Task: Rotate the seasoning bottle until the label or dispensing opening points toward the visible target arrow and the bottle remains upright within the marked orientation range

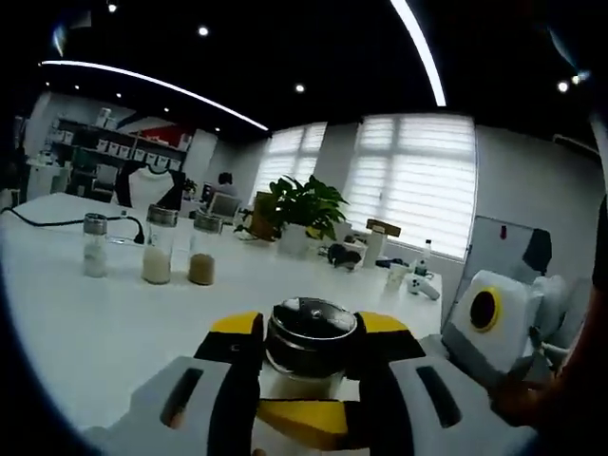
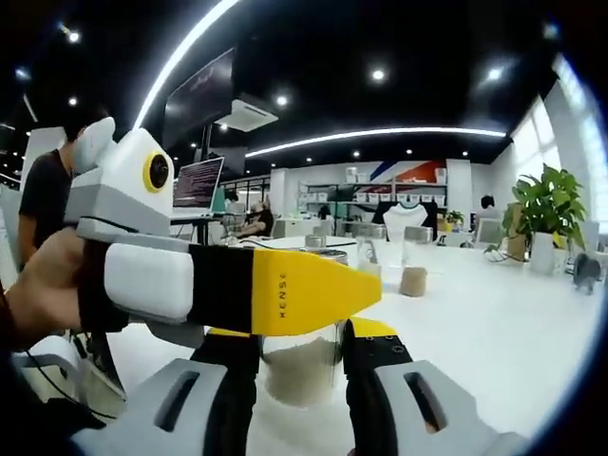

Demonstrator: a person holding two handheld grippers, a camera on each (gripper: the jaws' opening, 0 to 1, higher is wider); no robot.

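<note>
Our left gripper (image 1: 306, 353) has its jaws clamped on the seasoning bottle (image 1: 309, 344), just under the metal cap, low centre of the left gripper view. Right gripper (image 2: 304, 366) jaws sit either side of the glass body, bottom centre of the right gripper view; can't tell if they're pinching. Bottle stands upright on the white table (image 1: 85, 323). Target arrow isn't visible to us. Risk: twisting with both grippers clamped fights the turn, glass slips or tips. Three spare jars (image 1: 157, 245) sit well apart, left of frame.
</note>
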